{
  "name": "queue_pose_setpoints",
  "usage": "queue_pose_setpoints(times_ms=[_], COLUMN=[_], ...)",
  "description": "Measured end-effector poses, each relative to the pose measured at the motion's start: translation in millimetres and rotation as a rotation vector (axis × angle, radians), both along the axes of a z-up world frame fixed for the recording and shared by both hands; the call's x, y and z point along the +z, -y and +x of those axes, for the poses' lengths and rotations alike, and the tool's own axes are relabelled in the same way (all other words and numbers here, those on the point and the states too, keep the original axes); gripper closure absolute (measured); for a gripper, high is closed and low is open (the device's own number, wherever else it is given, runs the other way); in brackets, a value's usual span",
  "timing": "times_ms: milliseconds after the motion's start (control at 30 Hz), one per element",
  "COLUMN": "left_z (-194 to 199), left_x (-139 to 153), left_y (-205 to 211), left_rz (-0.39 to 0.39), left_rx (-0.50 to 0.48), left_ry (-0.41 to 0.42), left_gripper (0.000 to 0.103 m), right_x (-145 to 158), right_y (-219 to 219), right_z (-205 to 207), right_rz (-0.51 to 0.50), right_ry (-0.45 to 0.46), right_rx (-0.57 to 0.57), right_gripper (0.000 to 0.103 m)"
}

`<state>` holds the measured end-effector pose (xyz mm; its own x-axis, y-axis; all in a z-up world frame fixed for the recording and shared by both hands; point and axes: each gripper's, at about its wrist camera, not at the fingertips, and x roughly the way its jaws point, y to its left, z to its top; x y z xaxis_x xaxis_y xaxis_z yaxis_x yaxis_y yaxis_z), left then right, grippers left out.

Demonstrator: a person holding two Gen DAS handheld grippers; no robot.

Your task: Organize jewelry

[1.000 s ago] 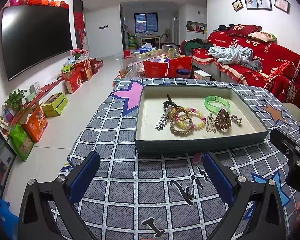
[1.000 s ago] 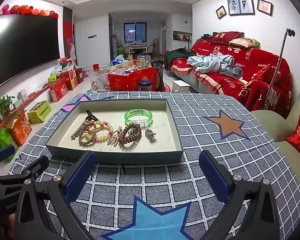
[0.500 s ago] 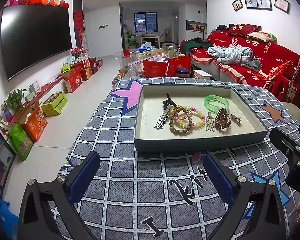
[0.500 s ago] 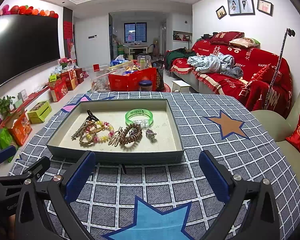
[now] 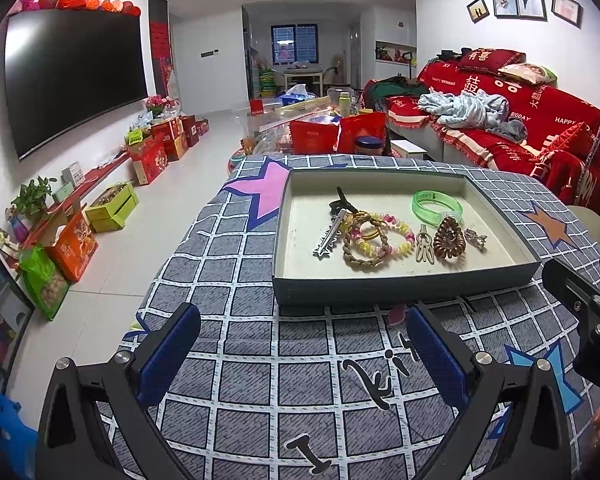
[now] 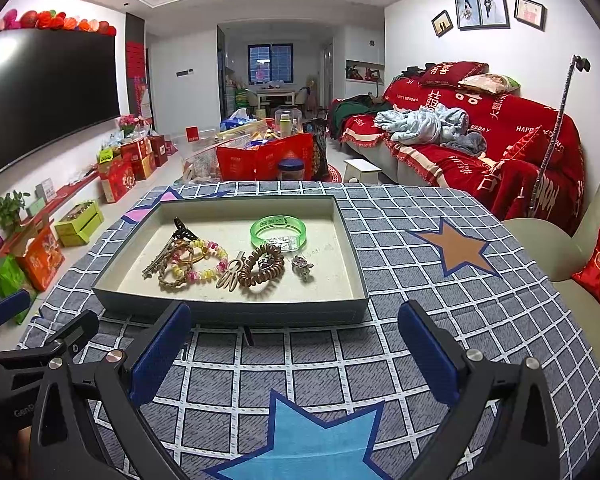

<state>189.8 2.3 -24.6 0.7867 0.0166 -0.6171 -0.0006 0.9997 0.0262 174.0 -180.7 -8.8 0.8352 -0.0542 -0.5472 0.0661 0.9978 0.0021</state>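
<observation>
A: Blue pads line both fingers of the left gripper [image 5: 300, 350], and they stand wide apart over the checked cloth [image 5: 260, 364], gripping nothing. Same on your side?

B: Same. The right gripper [image 6: 294, 346] is spread just as wide with nothing between its pads, hovering over the cloth just short of the tray's near wall. Neither touches the tray [image 6: 236, 310].

A: From my view the grey tray lies with its long axis running left to right across the cloth, its pale floor bare at the near-left corner. All the jewelry sits inside it, bunched toward the middle.

B: Go through it from the left.

A: A silver hair clip [image 5: 332, 236] with its long axis on a diagonal, star-shaped end pointing at the near-left, far end under a black claw clip [image 5: 342, 202]. Touching it, a braided brown band [image 5: 364, 254] overlapped by a beaded bracelet [image 5: 396, 236] of pink and yellow.

B: In my view a beige clip [image 6: 230, 274] lies next, prongs pointing to the near wall, narrow end away. It touches a brown coil hair tie [image 6: 260, 270].

A: Right of the coil there's 1 small silver ornament [image 5: 475, 237], lying apart from the coil. I can't tell what kind.

B: And the green bangle [image 6: 278, 232] lies flat behind the coil, toward the far wall, with a clear packet at its near edge.
</observation>
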Motion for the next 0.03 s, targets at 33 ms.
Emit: queue_pose_setpoints(times_ms=[33], left_z=[-0.2], left_x=[0.3], left_y=[0.3], left_rz=[0.002], left_rx=[-0.002], left_ry=[0.001], left_gripper=[0.000], right_x=[0.3], right_y=[0.0], right_z=[-0.1], right_rz=[-0.001], right_ry=[0.000], right_rx=[0.000], right_gripper=[0.000])
